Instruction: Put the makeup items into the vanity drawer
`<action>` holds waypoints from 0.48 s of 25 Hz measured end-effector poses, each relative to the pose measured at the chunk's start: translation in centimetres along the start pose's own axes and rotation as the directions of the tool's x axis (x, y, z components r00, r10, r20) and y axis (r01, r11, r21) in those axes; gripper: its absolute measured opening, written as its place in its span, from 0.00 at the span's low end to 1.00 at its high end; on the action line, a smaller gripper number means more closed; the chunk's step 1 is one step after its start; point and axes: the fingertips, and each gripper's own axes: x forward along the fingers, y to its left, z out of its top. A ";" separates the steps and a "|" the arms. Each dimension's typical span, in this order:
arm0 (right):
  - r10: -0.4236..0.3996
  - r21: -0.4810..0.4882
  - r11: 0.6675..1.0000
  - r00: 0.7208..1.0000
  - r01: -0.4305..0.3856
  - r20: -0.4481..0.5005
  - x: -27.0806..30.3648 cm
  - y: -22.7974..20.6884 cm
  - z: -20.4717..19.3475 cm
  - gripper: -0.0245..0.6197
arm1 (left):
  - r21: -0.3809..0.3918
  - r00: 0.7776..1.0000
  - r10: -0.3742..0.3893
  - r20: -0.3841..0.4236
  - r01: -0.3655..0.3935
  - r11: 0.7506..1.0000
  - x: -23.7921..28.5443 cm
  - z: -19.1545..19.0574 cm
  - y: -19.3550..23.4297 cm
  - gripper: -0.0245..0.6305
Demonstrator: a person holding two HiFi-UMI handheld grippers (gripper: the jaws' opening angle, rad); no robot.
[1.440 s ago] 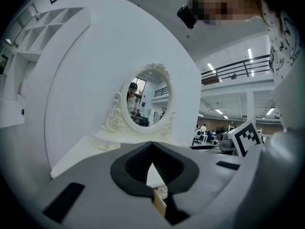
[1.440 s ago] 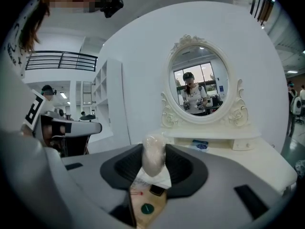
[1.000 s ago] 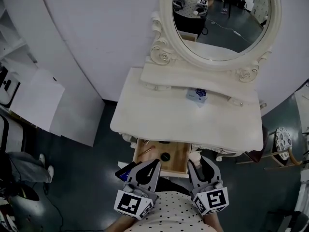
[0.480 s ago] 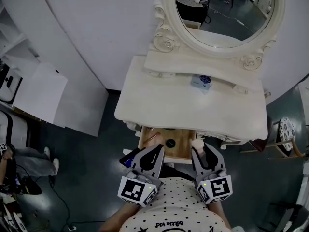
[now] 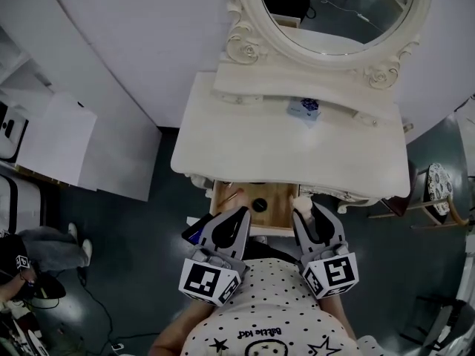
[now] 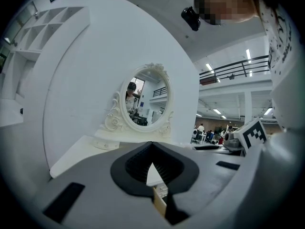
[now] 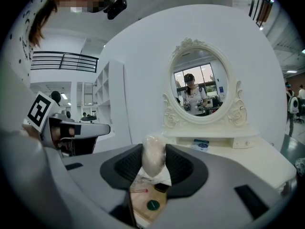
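The white vanity [image 5: 223,147] has its wooden drawer [image 5: 276,199] pulled out toward me. Inside lie a dark round item [image 5: 258,205] and a red-tipped stick [image 5: 231,196], which the right gripper view shows as the round item [image 7: 152,204] and the stick [image 7: 140,191]. My right gripper [image 5: 312,215] hovers at the drawer's right front corner, shut on a pale egg-shaped makeup sponge [image 7: 153,156] that stands upright between the pads. My left gripper [image 5: 226,232] hangs at the drawer's left front, jaw tips together and holding nothing [image 6: 152,168].
A small blue-and-white box [image 5: 303,108] rests on the vanity top below the oval mirror [image 5: 338,13]. A stool [image 5: 434,199] stands to the right. A white cabinet [image 5: 52,147] is to the left, and a person [image 5: 30,262] is at the lower left.
Both grippers have stayed in front of the open drawer, the sponge still in the right one. Only the head view has shifted slightly.
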 end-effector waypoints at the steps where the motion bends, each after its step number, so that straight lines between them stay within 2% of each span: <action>1: -0.002 0.002 1.000 1.000 0.002 0.000 -0.1 0.0 0.0 0.27 | -0.001 1.000 0.000 0.001 0.000 1.000 0.0 0.0 0.0 0.05; 12: 0.000 0.009 1.000 1.000 0.000 -0.003 0.3 -0.3 -0.1 0.27 | -0.017 0.999 0.036 0.019 -0.036 0.999 -0.4 0.1 0.7 0.05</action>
